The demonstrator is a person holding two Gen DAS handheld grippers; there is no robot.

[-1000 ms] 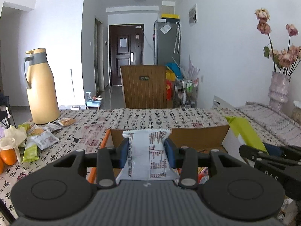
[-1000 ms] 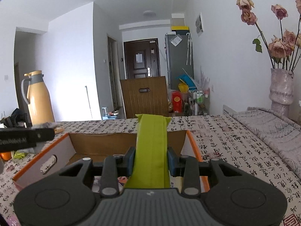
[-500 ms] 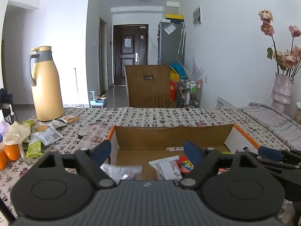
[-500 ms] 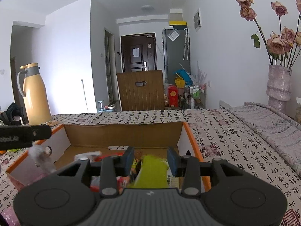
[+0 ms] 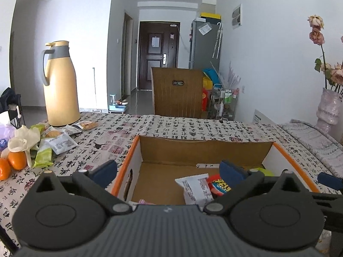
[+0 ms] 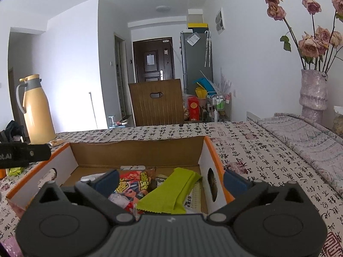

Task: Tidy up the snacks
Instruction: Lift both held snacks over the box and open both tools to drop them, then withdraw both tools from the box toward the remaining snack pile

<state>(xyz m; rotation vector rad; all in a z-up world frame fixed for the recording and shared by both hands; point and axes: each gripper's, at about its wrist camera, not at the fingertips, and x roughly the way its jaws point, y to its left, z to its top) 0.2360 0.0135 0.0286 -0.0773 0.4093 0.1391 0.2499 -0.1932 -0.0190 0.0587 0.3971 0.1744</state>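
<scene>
The left gripper (image 5: 169, 171) stands spread as wide as it goes, its jaws having just been opening, and nothing sits between them; the white packet (image 5: 196, 189) lies loose below on the floor of the cardboard box (image 5: 205, 150). The right gripper (image 6: 171, 180) is likewise fully spread after just opening, empty, with the green packet (image 6: 171, 194) resting in the box on top of a red snack bag (image 6: 130, 184). Both hang over the near end of the box, so the step in hand looks like the release, and doing it well probably means lifting each claw straight up and clear of the orange-edged walls before swinging away, so that no pad drags a wrapper back out. More snacks (image 5: 53, 143) wait on the patterned tablecloth (image 5: 171, 126) near the yellow thermos (image 5: 60, 83), beside some oranges (image 5: 16, 160); the left claw is the nearer for those. The near wall of the box and whatever lies against it are hidden behind the gripper bodies, and the print on the wrappers is too small to read.
</scene>
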